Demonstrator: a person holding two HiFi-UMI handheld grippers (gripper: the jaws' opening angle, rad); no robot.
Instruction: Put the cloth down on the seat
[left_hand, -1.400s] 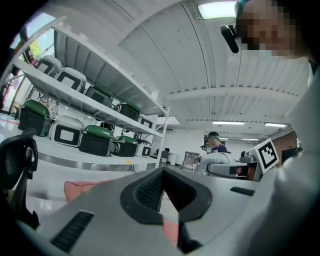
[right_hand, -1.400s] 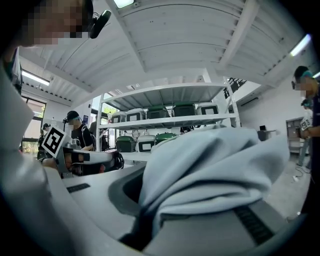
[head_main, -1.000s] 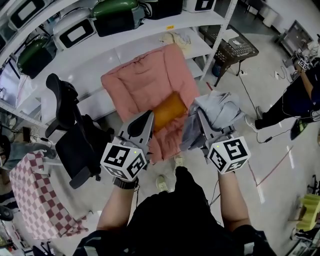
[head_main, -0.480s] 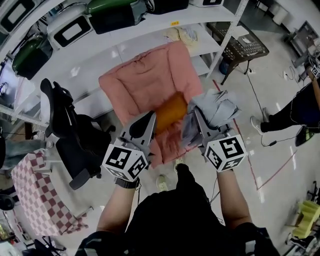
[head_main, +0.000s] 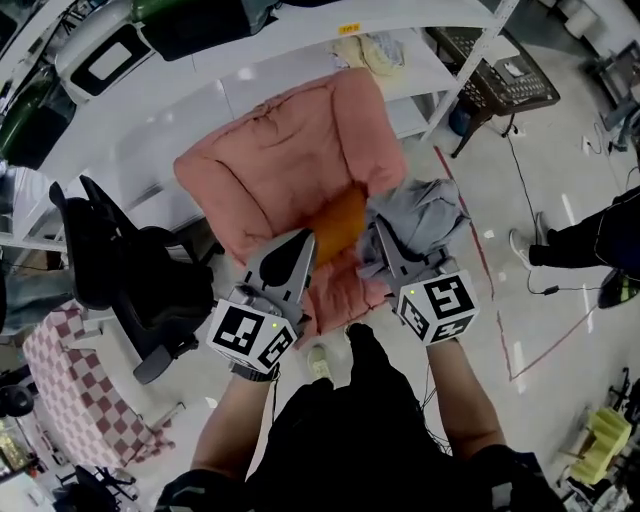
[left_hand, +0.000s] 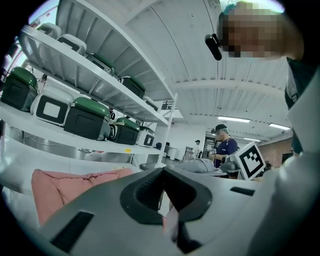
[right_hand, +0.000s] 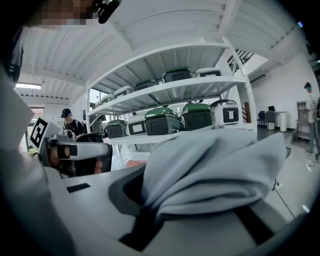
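A pink padded seat (head_main: 285, 165) with an orange cushion (head_main: 338, 222) stands in front of me in the head view. The grey cloth (head_main: 422, 212) hangs bunched over the seat's right arm, and my right gripper (head_main: 384, 246) is shut on it. In the right gripper view the cloth (right_hand: 215, 165) is draped over the jaws of the right gripper (right_hand: 150, 200) and hides their tips. My left gripper (head_main: 291, 262) is shut and empty, hovering over the seat's front edge. In the left gripper view its left gripper (left_hand: 162, 172) points past the pink seat (left_hand: 75, 182).
A black office chair (head_main: 120, 270) stands left of the seat, with a red-checked cover (head_main: 70, 390) beyond it. White shelving (head_main: 200, 100) with green and white cases runs behind. A wire basket (head_main: 490, 75) and a person's legs (head_main: 590, 235) are at the right.
Both grippers have come nearer the seat. The right gripper has carried the grey cloth leftward, so it now overlaps the seat's right side. Neither grip has changed.
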